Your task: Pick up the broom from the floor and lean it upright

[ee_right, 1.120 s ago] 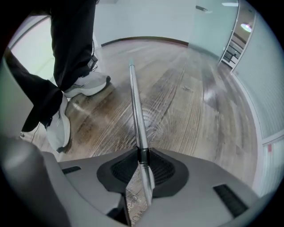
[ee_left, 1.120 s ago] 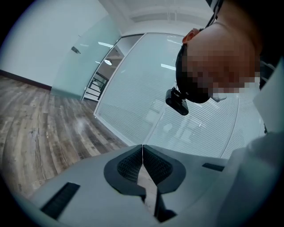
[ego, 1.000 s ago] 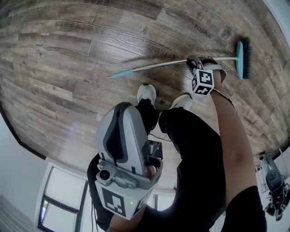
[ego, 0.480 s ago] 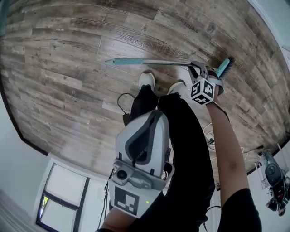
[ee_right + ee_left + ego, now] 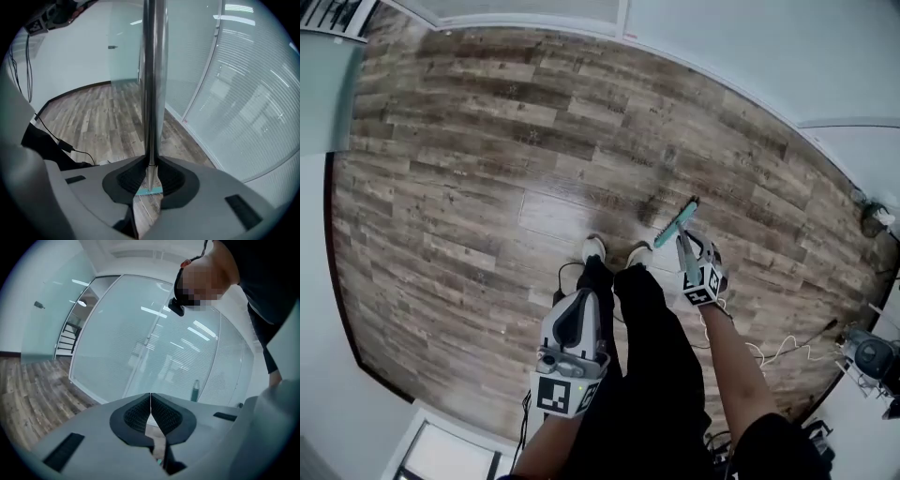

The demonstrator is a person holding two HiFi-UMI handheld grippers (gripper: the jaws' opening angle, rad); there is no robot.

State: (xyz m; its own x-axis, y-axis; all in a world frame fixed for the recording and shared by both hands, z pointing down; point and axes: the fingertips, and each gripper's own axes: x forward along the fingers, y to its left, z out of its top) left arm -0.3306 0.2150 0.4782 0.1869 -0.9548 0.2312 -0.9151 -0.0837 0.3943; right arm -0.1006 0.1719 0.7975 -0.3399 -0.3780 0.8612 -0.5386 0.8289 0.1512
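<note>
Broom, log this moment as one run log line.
right tongs: shut on broom | broom: held steep, head down | left tongs: shut, empty

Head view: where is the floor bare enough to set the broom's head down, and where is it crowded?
The floor is bare left of the shoes and ahead of them, up to the white wall. Crowded: a black cable by the shoes; right of the broom, a white cable and a machine.
</note>
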